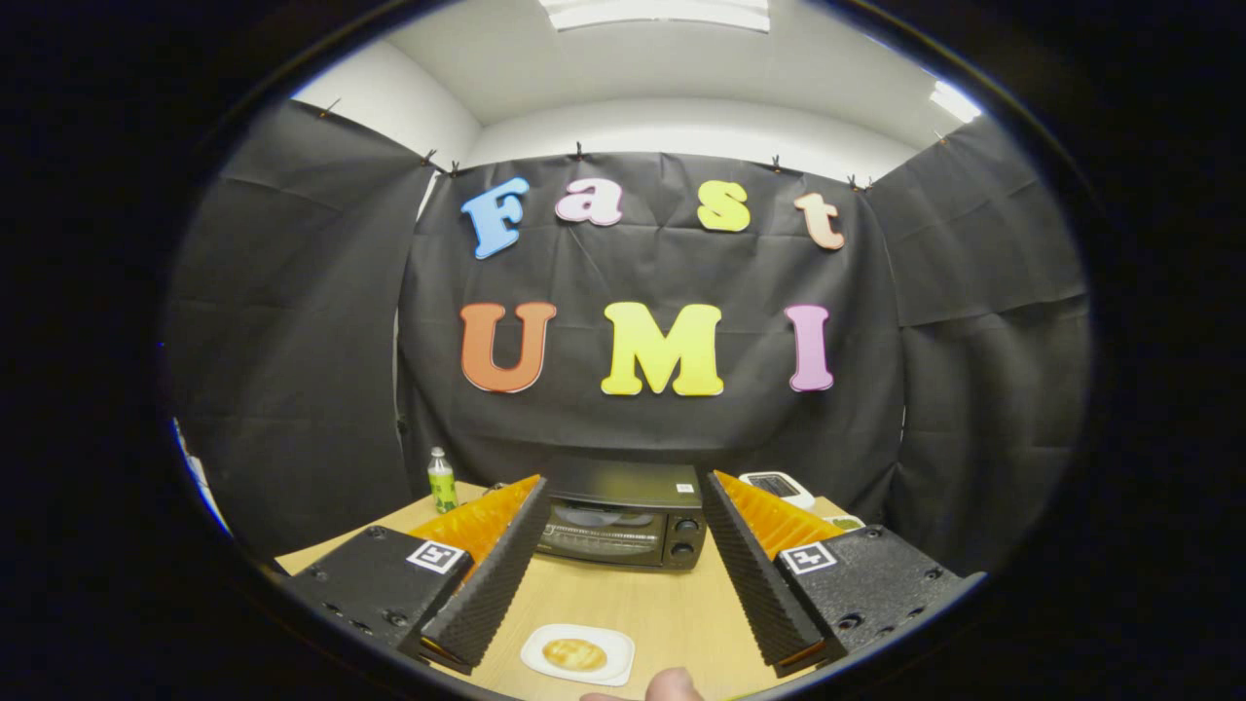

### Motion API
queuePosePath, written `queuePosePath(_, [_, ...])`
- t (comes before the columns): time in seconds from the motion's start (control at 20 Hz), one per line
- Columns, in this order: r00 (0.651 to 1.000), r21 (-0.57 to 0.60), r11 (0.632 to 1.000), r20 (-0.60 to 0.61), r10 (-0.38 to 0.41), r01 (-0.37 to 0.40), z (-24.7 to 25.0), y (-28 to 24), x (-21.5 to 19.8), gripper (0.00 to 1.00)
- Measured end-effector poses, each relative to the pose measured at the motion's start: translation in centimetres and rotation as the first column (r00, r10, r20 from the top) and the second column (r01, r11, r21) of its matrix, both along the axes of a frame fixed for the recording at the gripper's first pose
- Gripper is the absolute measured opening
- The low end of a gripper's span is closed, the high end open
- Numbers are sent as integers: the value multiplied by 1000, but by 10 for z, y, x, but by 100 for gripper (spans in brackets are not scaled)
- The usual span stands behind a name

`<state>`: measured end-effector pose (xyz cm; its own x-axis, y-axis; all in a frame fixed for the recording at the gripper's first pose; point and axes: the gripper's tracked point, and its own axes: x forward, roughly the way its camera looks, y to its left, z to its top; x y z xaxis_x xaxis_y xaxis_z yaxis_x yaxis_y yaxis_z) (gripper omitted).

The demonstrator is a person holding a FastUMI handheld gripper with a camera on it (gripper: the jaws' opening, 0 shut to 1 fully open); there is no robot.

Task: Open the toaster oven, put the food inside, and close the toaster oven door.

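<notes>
A black toaster oven (623,526) stands at the far side of the wooden table (633,599), its glass door shut and two knobs on its right side. A white plate (533,654) lies on the table near me, with a round golden piece of food (574,653) on it. My gripper (623,492) is held above the table with its fingers wide open and nothing between them. The oven sits beyond the fingertips, framed by them. The plate lies below and between the finger bases.
A small green-labelled bottle (442,481) stands at the table's back left corner. A white device (777,487) lies behind the oven to the right. A person's fingertip (672,685) shows at the near table edge. Black cloth walls close in the booth.
</notes>
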<state>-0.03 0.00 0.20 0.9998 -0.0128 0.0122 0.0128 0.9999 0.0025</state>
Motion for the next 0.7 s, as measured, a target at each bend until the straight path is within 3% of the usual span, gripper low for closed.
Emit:
queuePosePath(0.45, [1000,20,1000,-21,13,-13,-17,15,33,100])
queuePosePath(0.7, [999,79,997,-31,-3,6,-37,28,103,100])
